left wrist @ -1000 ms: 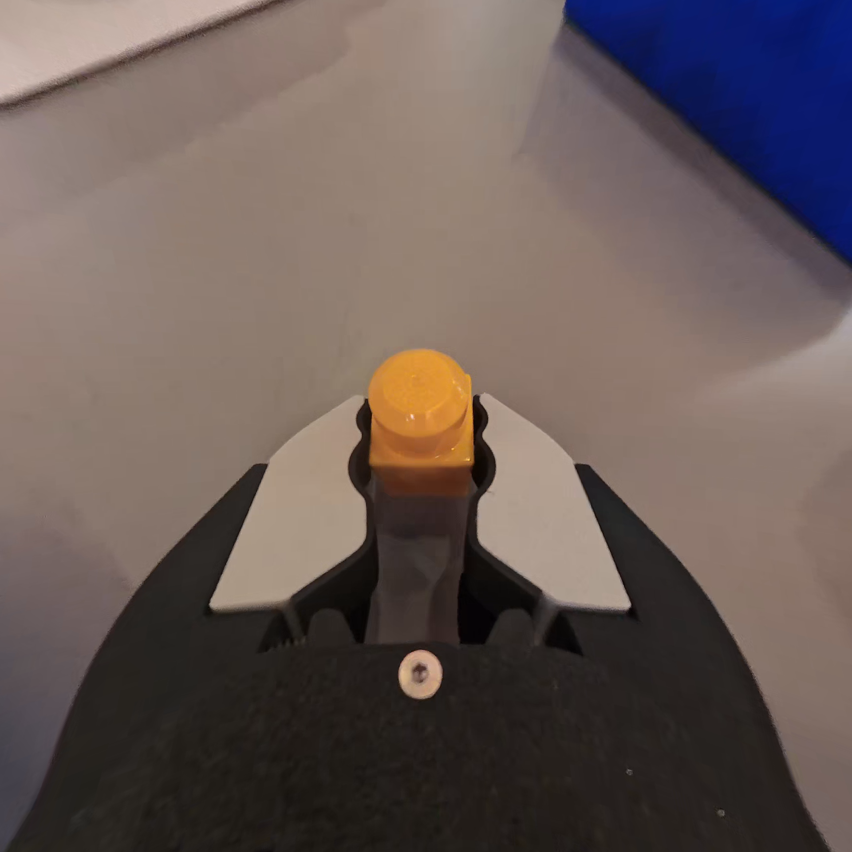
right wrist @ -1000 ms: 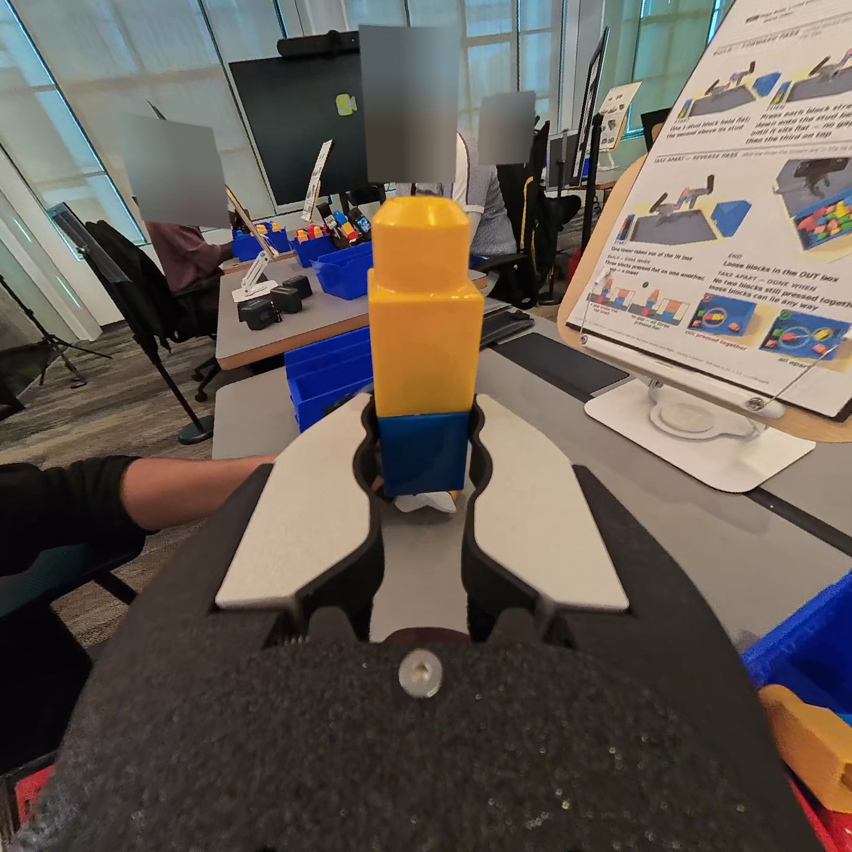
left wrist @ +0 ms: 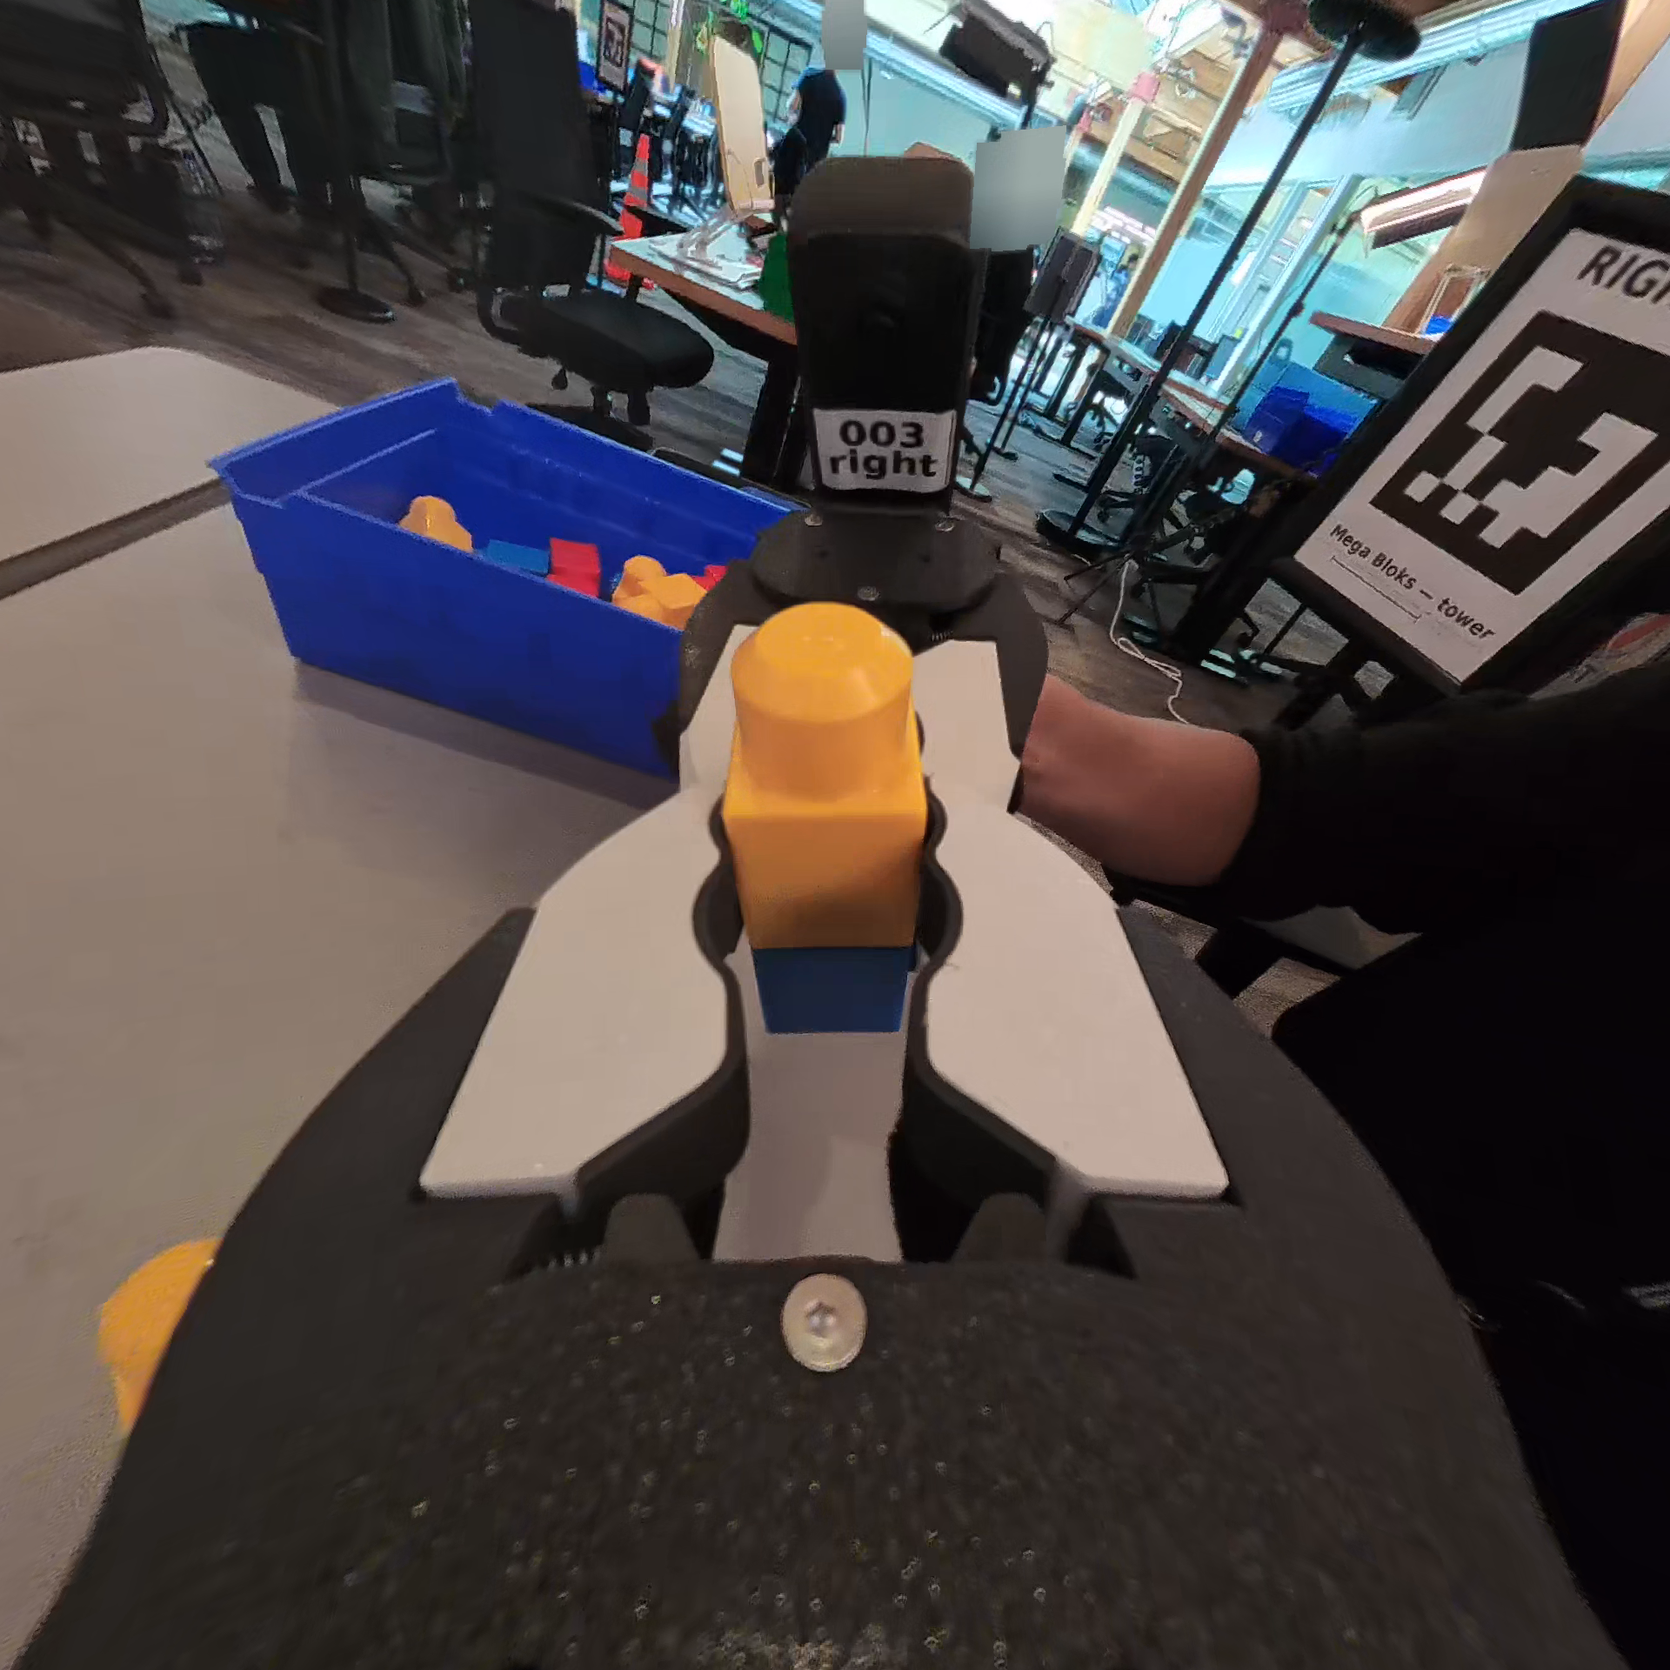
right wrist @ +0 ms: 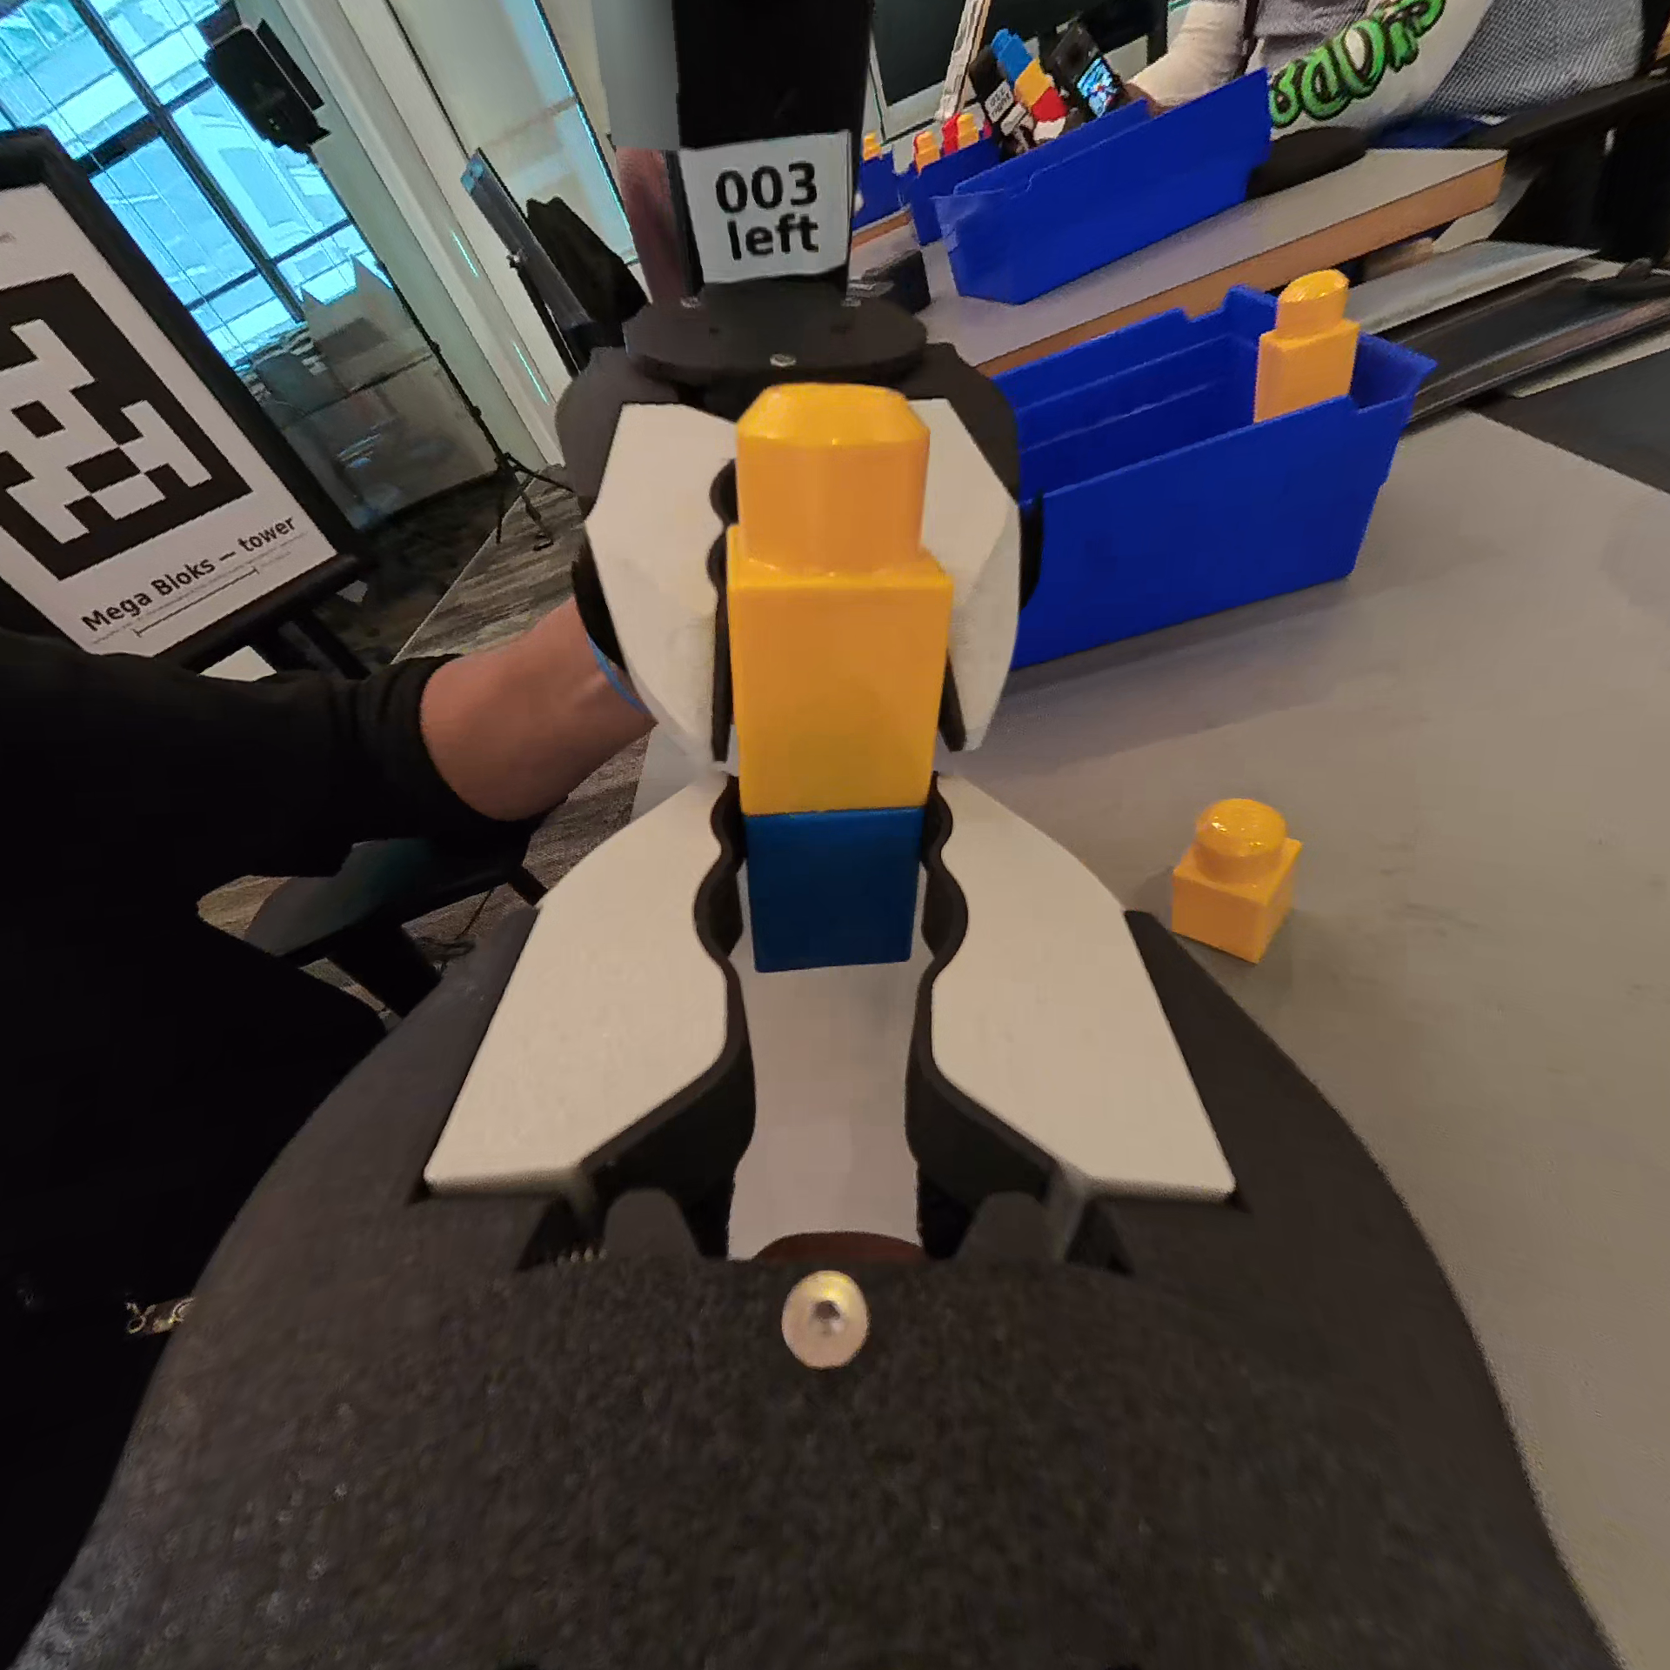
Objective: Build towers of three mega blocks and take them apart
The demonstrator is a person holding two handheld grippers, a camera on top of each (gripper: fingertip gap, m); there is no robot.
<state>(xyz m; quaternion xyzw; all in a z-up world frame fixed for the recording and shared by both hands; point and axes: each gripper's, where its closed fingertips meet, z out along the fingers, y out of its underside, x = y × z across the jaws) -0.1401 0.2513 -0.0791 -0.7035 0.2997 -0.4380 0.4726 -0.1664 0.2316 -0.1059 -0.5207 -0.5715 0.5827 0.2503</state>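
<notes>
A two-block stack, a yellow block point(right wrist: 836, 669) pressed onto a blue block point(right wrist: 831, 890), is held upright between both grippers, which face each other. My right gripper point(right wrist: 836, 867) is shut on the blue block. My left gripper point(left wrist: 824, 858) is shut on the yellow block point(left wrist: 822, 840) just above the blue one point(left wrist: 831, 989). The left gripper also shows in the right wrist view point(right wrist: 831, 578), and the right gripper in the left wrist view point(left wrist: 858, 687). A loose yellow block point(right wrist: 1236, 878) stands on the grey table, to the right of the stack in the right wrist view.
A blue bin point(left wrist: 434, 623) holds several loose blocks. A second blue bin point(right wrist: 1175, 542) has one yellow block point(right wrist: 1306, 361) standing in it. A sign board point(left wrist: 1536, 434) stands by the table's edge. A person's hands and dark sleeves point(right wrist: 226, 768) are behind the grippers. Less than 4 cm separates the two grippers' tips.
The left gripper held a single yellow block over the table; that block now stands on the table. The left gripper has closed on the stack's yellow block. The right gripper turned, still holding the stack.
</notes>
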